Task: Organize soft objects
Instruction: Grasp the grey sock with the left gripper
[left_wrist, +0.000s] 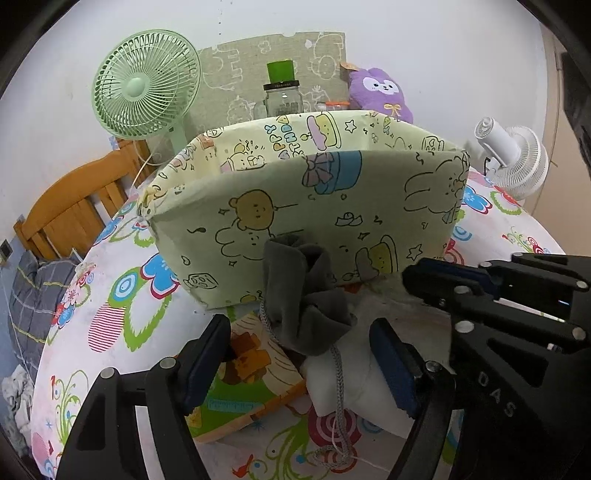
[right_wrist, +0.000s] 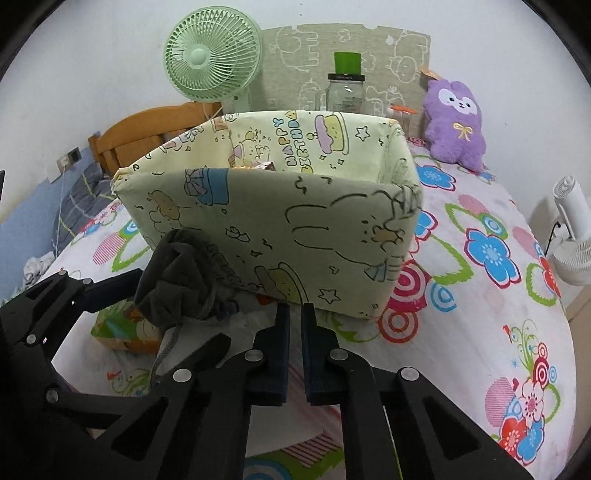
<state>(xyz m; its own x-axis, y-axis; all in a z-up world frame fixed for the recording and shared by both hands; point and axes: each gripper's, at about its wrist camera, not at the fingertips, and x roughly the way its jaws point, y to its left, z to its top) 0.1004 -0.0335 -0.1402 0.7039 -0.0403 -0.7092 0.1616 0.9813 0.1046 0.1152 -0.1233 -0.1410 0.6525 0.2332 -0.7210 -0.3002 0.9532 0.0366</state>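
Note:
A pale green cartoon-print fabric box (left_wrist: 314, 206) (right_wrist: 280, 221) stands on the flowered bedsheet. In front of it lie a grey drawstring pouch (left_wrist: 303, 295) (right_wrist: 177, 277), a white soft item (left_wrist: 354, 376) and a flat cartoon-print pack (left_wrist: 243, 384) (right_wrist: 122, 328). My left gripper (left_wrist: 299, 365) is open, its fingers either side of the pouch and the white item. My right gripper (right_wrist: 294, 314) is shut and empty, tips just short of the box's front wall; it shows in the left wrist view (left_wrist: 480, 284). A purple plush (right_wrist: 454, 122) (left_wrist: 380, 92) sits behind the box.
A green fan (left_wrist: 144, 88) (right_wrist: 212, 55), a glass jar with a green top (left_wrist: 282, 92) (right_wrist: 347, 85) and a printed board (right_wrist: 402, 55) stand at the back. A white fan (left_wrist: 513, 158) (right_wrist: 572, 236) is at the right. A wooden bed frame (left_wrist: 74, 199) is at the left.

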